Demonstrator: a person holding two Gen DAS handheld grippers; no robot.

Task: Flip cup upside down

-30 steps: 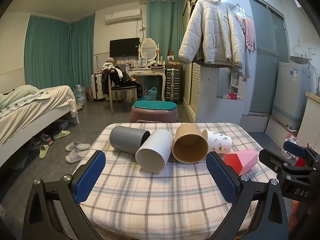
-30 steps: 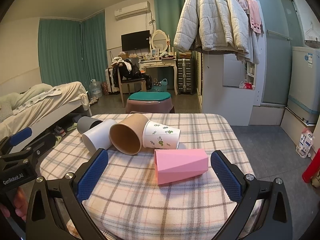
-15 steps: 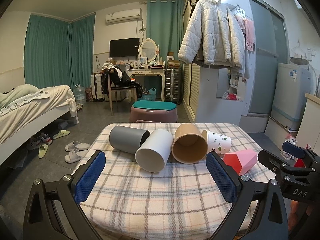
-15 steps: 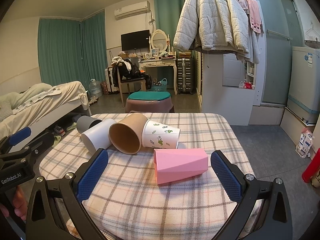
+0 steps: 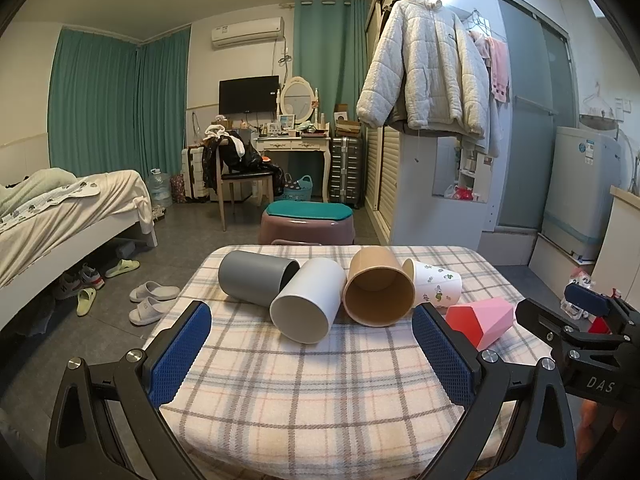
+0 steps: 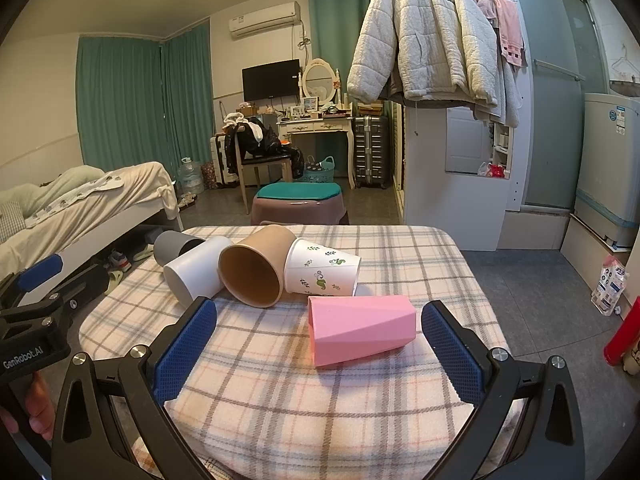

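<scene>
Right wrist: faceted pink cup point(image 6: 362, 330) lying sideways (plaid cloth point(image 6: 320, 392)); both claws spread, empty.

Five cups point(image 5: 307, 306) sideways on the checked tablecloth point(image 5: 304, 396)

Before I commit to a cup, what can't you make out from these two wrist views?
- Grey cup: right wrist view shows little; white cup covers it.
- Pink cup: left wrist view, the finger pad hides its near end.
- Leaf-print cup: mouth faces away or sits behind the brown cup in both views.

A plaid-clothed table point(image 5: 312, 392) carries five cups point(image 5: 308, 306) lying on their sides.
</scene>
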